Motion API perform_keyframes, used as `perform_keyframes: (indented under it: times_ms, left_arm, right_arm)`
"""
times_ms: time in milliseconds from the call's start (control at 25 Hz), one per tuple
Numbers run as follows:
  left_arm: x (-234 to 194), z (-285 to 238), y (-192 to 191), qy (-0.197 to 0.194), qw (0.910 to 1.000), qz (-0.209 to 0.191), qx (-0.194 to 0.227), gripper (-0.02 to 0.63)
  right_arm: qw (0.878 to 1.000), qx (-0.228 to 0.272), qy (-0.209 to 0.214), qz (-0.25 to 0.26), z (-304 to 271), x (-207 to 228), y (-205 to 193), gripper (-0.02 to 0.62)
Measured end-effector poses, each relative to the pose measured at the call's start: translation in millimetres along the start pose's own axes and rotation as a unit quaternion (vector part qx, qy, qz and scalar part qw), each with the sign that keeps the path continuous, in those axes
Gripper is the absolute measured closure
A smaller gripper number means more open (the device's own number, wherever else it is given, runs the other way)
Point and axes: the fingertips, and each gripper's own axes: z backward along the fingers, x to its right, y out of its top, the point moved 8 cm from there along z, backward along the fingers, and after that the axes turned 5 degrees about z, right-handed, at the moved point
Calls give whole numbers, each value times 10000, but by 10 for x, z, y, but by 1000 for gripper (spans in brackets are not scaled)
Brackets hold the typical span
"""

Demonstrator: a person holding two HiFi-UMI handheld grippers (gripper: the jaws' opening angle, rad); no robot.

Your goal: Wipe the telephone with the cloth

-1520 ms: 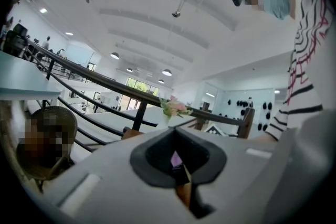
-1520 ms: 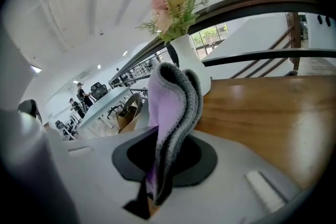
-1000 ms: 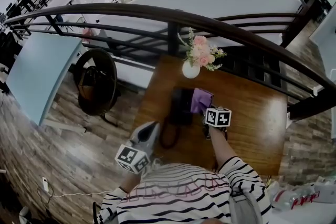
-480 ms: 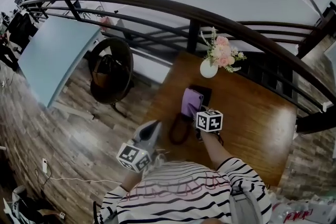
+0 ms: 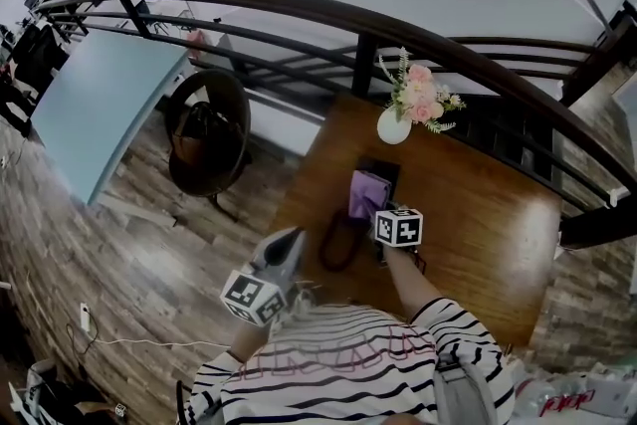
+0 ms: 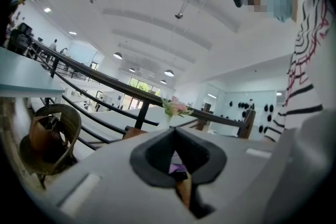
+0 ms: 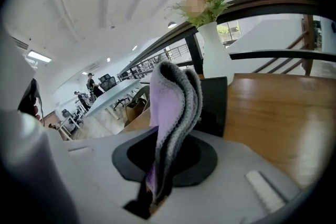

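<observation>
A black telephone (image 5: 378,176) lies on the wooden table (image 5: 478,234), its cord (image 5: 336,249) looping toward me. My right gripper (image 5: 382,214) is shut on a purple-and-grey cloth (image 5: 366,194), which rests over the telephone's near left part. In the right gripper view the cloth (image 7: 170,107) stands folded up out of the gripper (image 7: 160,176), with the telephone (image 7: 214,105) just behind it. My left gripper (image 5: 291,240) hangs off the table's left edge, close to my body. Its jaws (image 6: 176,165) are shut on nothing and point toward the table.
A white vase of pink flowers (image 5: 395,123) stands just beyond the telephone. A dark curved railing (image 5: 299,10) runs behind the table. A round wicker chair (image 5: 204,139) and a pale blue tabletop (image 5: 95,105) stand on the floor to the left.
The right gripper has carried the cloth leftward across the telephone, from its right side to its left. The left gripper has stayed where it was.
</observation>
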Motion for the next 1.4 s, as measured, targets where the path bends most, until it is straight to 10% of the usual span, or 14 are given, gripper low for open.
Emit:
perform_keyframes:
  times_ms: [760, 1400]
  left_arm:
    - [281, -460, -97, -879, 9956, -98, -316, 604]
    - [-23, 22, -35, -255, 9996, -47, -96, 604]
  right_arm:
    - [9948, 256, -857, -491, 637, 620, -197, 545]
    - [9990, 262, 350, 36, 21, -405, -155, 545]
